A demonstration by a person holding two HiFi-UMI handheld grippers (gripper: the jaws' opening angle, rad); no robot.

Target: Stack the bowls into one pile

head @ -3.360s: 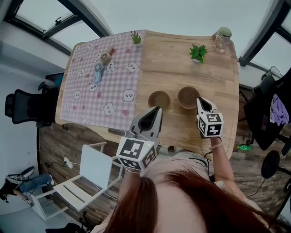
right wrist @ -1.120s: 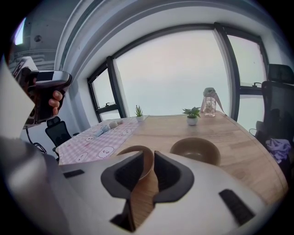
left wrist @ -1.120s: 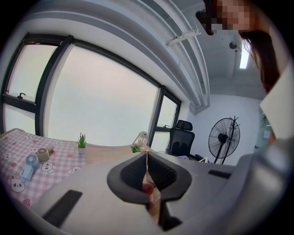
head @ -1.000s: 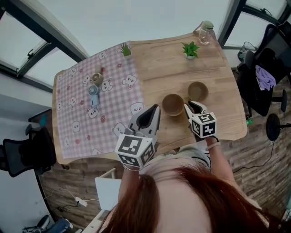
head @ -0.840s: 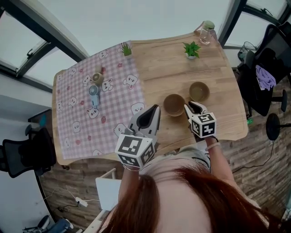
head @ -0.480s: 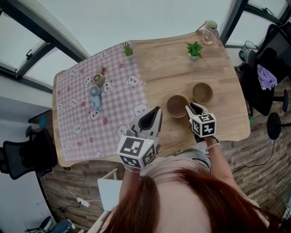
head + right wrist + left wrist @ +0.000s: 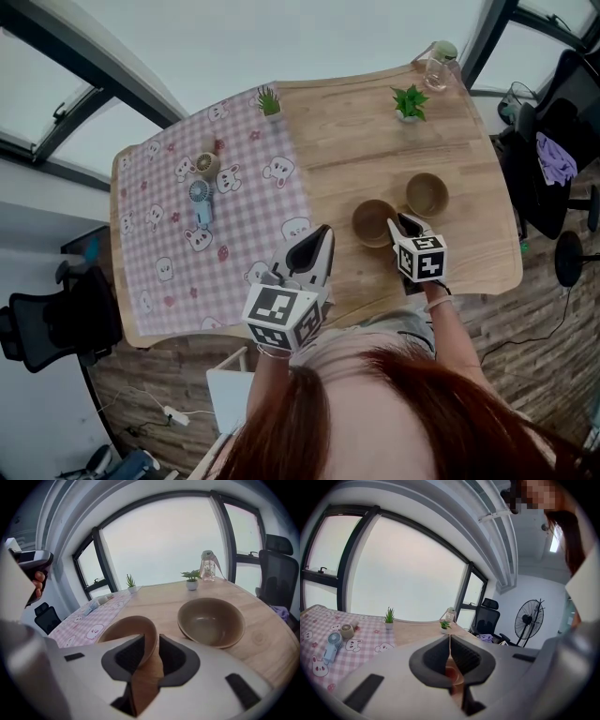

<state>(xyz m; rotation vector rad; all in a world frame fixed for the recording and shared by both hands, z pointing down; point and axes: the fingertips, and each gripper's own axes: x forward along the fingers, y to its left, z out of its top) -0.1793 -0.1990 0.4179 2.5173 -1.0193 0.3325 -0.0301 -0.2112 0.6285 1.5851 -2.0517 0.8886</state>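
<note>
Right gripper (image 7: 151, 641) grasps the rim of the nearer bowl (image 7: 129, 627) — the second bowl (image 7: 211, 620) sits just beside it on the wooden surface (image 7: 154, 597). Left gripper (image 7: 450, 653) clenched, empty.

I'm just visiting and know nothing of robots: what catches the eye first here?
The right gripper is shut on the rim of the nearer brown bowl, a second bowl beside it on the wooden table. The left gripper hangs shut and empty by the table's near edge. A pink checked cloth covers the table's left half.
</note>
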